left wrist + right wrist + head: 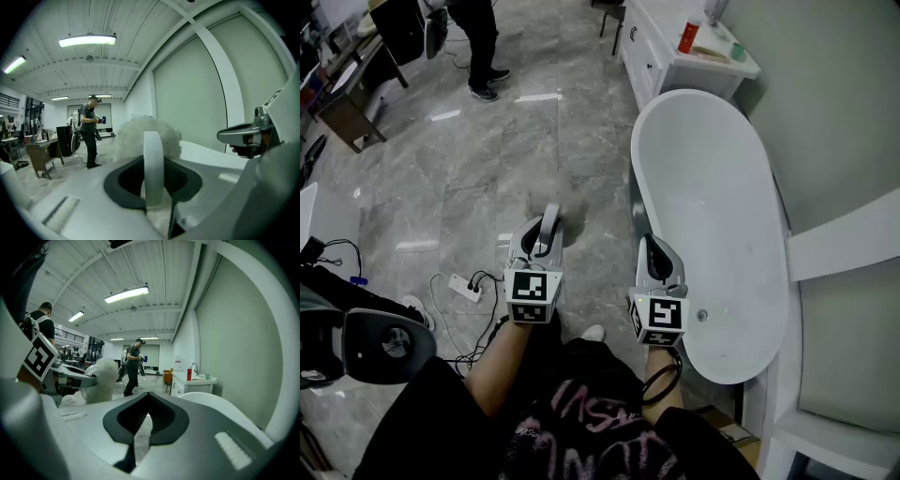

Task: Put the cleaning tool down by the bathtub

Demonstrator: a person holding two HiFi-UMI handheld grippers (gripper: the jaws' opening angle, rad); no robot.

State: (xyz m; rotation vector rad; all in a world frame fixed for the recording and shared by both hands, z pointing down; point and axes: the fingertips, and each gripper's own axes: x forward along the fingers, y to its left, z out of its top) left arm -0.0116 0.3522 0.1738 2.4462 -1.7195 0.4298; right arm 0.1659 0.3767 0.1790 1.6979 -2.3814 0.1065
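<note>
So both forearms are stuck out in front of the body, side by side, each gripping its own hand-held gripper and pointing it forward across the room. The left hand-held gripper [541,239] is over the grey marble floor [487,159], and its jaws are clamped on the white handle [153,164] of the cleaning tool [140,136]. The fluffy white head pokes out just past the jaw tips, so the tool is up in the air, near the left side of the bathtub [712,187] but not touching it. The right hand-held gripper [656,258] sits right at the tub's near rim, jaws pinched together with nothing in them. There's a person [88,129] standing well back in the room, and a white cabinet [661,56] past the far end of the tub.
</note>
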